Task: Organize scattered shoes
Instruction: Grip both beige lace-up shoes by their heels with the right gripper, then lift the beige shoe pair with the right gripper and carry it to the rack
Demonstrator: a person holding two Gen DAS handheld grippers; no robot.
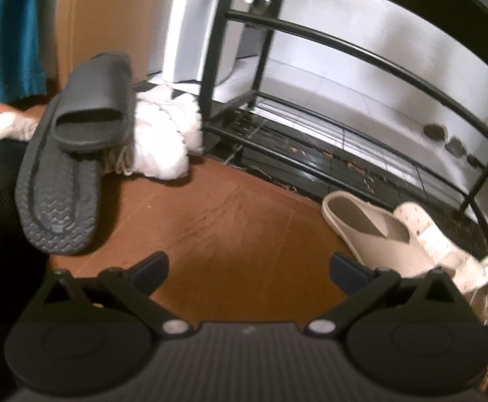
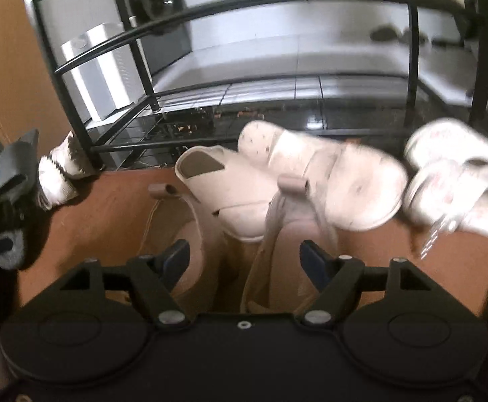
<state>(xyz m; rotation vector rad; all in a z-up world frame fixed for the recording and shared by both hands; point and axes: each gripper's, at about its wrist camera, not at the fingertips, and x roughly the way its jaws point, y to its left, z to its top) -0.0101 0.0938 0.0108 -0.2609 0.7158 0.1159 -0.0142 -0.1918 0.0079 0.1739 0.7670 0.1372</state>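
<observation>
No legible text, label, brand or number on anything here.

Brown wooden floor (image 1: pixel 230 207) under everything; white boxy appliance (image 1: pixel 193 33) upright at the back, just beside the black metal rack's left post; white fluffy cloth (image 1: pixel 163 134) bunched on the floor near that post; teal fabric (image 1: pixel 13 26) hanging at far left; pale tiled surface (image 2: pixel 277 63) visible through the rack bars; dark debris specks along the black strip (image 1: pixel 327 157) below it.

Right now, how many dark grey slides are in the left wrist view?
2: one dark grey slide upright, resting on the other, sole up, left of the rack. More may be hidden.
</observation>
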